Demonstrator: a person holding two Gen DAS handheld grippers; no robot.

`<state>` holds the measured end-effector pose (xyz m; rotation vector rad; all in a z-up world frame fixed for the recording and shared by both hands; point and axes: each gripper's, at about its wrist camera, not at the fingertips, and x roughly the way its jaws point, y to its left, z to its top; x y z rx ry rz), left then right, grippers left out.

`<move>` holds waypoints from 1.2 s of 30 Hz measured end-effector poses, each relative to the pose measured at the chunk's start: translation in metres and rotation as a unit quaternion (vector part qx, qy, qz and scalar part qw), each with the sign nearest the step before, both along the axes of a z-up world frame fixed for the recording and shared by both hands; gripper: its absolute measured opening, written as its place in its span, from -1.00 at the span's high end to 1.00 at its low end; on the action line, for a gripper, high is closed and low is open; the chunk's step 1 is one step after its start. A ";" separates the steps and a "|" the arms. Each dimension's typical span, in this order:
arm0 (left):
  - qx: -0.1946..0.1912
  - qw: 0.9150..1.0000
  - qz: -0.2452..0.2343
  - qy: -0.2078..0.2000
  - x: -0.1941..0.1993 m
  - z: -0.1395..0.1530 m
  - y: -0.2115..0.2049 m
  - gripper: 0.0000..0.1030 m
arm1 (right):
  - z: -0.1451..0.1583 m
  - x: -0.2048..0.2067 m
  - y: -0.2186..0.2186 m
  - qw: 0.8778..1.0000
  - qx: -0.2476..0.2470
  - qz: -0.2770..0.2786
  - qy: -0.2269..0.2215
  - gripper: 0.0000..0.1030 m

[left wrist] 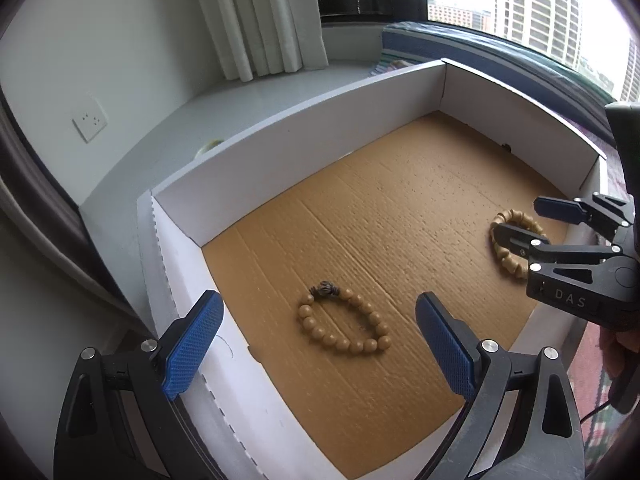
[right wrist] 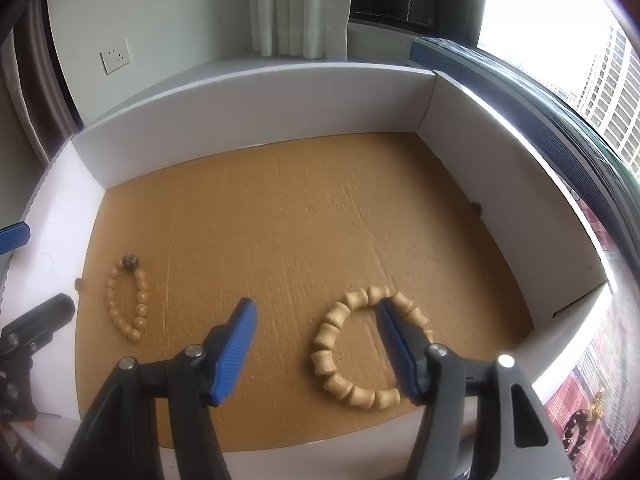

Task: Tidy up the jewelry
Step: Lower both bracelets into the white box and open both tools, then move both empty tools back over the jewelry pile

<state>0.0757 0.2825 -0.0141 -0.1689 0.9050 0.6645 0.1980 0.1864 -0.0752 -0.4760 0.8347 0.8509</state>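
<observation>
A shallow white box (left wrist: 300, 136) (right wrist: 260, 100) with a brown cardboard floor holds two bracelets. The round-bead bracelet (left wrist: 362, 346) (right wrist: 140, 304), with one dark knot bead, lies flat near the left wall. My left gripper (left wrist: 318, 300) hangs just above it, open wide, its pads clear of the beads. The bamboo-shaped bead bracelet (left wrist: 506, 256) (right wrist: 328, 336) lies flat at the front right. My right gripper (right wrist: 315, 304) (left wrist: 515, 216) is open over it. Its right finger covers the ring's right side, and the ring's left side lies loose between the fingers.
A patterned red cloth (right wrist: 600, 360) outside the box's right wall carries a dark bead bracelet (right wrist: 576, 428) and a small gold piece (right wrist: 598, 400). A small dark speck (right wrist: 476, 206) sits by the right wall. Behind the box are a sill, a curtain (left wrist: 260, 20) and a wall socket (left wrist: 89, 120).
</observation>
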 end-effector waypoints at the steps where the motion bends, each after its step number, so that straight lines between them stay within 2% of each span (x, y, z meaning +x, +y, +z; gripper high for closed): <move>1: 0.004 1.000 0.012 -0.026 -0.006 0.007 0.001 -0.89 | 0.004 -0.003 -0.003 1.000 0.013 -0.004 -0.006 -0.23; 3: 0.009 0.997 0.030 -0.069 -0.017 0.019 0.000 -0.89 | 0.017 -0.013 -0.012 0.999 0.049 -0.002 -0.019 -0.24; 5: 0.006 0.995 0.023 -0.101 -0.025 0.031 -0.007 -0.90 | 0.032 -0.028 -0.025 0.996 0.076 0.003 -0.040 -0.36; 6: 0.003 0.993 0.013 -0.113 -0.028 0.036 -0.012 -0.91 | 0.038 -0.034 -0.033 0.995 0.085 0.002 -0.048 -0.50; 9: -0.010 0.989 -0.037 -0.143 -0.035 0.047 -0.041 -0.93 | 0.050 -0.053 -0.063 0.993 0.103 -0.003 -0.055 -0.56; 13: -0.045 0.979 -0.126 -0.152 -0.039 0.046 -0.092 -0.94 | 0.049 -0.077 -0.114 0.993 0.103 -0.024 -0.057 -0.56; 18: -0.078 0.964 -0.225 -0.122 -0.031 0.024 -0.156 -0.94 | 0.035 -0.104 -0.192 0.992 0.074 -0.081 -0.068 -0.57; 22: -0.107 0.954 -0.270 -0.075 -0.016 -0.010 -0.195 -0.94 | 0.015 -0.118 -0.254 0.985 0.049 -0.149 -0.075 -0.57; 26: -0.139 0.946 -0.293 -0.032 0.000 -0.046 -0.218 -0.94 | -0.010 -0.129 -0.317 0.971 0.031 -0.226 -0.069 -0.57; 29: -0.136 0.946 -0.295 -0.005 0.012 -0.070 -0.226 -0.94 | -0.032 -0.133 -0.359 0.956 0.018 -0.288 -0.051 -0.57; 32: -0.127 0.949 -0.288 0.010 0.016 -0.087 -0.227 -0.94 | -0.053 -0.131 -0.388 0.942 0.007 -0.336 -0.018 -0.57; 36: -0.110 0.952 -0.284 0.013 0.014 -0.096 -0.232 -0.94 | -0.068 -0.130 -0.402 0.932 0.007 -0.363 0.001 -0.57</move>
